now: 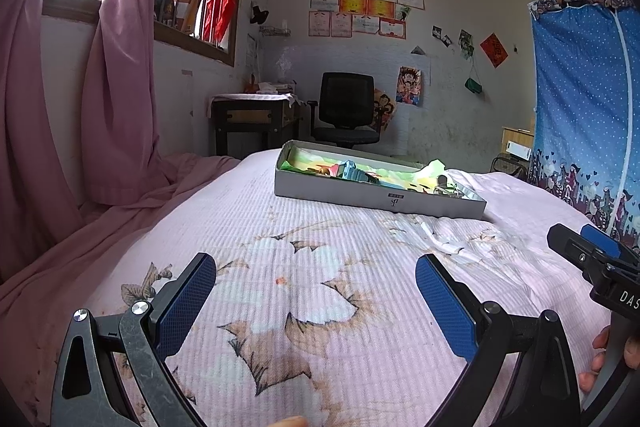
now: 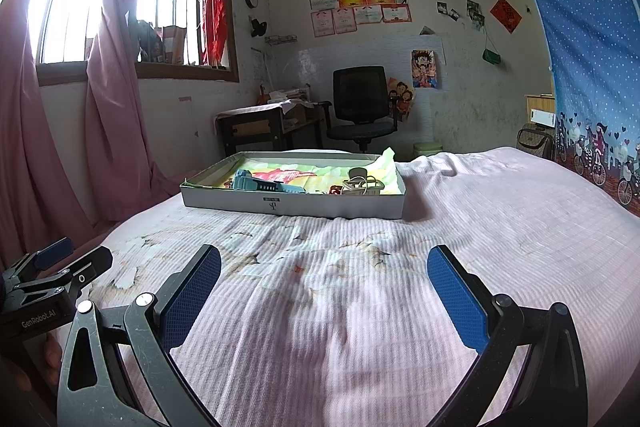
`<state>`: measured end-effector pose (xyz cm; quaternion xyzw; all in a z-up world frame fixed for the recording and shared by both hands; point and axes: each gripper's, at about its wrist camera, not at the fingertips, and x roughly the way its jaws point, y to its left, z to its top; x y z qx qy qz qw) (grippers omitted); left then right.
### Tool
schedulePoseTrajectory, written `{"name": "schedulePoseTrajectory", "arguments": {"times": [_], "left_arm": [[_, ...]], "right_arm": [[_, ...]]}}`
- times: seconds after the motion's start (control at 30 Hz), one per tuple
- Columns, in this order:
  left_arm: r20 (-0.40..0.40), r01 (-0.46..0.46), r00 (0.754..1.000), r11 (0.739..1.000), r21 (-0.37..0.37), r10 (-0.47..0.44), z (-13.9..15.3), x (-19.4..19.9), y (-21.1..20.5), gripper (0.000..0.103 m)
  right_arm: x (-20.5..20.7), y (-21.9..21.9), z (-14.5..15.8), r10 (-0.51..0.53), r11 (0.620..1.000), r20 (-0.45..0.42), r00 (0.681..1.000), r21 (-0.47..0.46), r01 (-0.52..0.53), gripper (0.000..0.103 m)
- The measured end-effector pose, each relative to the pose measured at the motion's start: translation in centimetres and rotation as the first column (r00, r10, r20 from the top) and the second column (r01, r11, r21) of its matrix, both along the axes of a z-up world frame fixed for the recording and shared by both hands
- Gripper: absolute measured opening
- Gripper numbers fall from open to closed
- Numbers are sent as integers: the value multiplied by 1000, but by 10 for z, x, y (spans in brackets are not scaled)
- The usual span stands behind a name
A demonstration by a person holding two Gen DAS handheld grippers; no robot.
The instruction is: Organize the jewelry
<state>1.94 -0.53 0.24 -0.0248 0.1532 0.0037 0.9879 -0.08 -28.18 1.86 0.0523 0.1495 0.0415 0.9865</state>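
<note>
A shallow white cardboard box (image 1: 372, 197) (image 2: 280, 205) lies on the pink bedspread, lined with colourful paper. Inside are a blue watch (image 1: 352, 171) (image 2: 260, 184), a small red piece (image 2: 333, 190) and a pale tangle of rings and clips (image 1: 448, 187) (image 2: 360, 183). My left gripper (image 1: 316, 287) is open and empty, low over the bed, well short of the box. My right gripper (image 2: 324, 283) is open and empty, also short of the box. Each gripper shows at the edge of the other's view: the right one (image 1: 592, 259), the left one (image 2: 52, 275).
The bed (image 1: 320, 307) is covered by a pink floral spread. Pink curtains (image 1: 120, 87) hang at the left by a barred window. A desk (image 2: 264, 123) and black office chair (image 2: 360, 103) stand beyond the bed. A blue fabric wardrobe (image 2: 592, 47) is at the right.
</note>
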Motion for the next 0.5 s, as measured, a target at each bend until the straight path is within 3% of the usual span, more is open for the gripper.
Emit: {"name": "schedulePoseTrajectory", "arguments": {"times": [0.5], "left_arm": [[1, -12, 1000, 1000, -2, 12, 0, 0, 0, 101]], "right_arm": [[0, 0, 0, 0, 1000, 0, 1000, 1, 0, 101]]}}
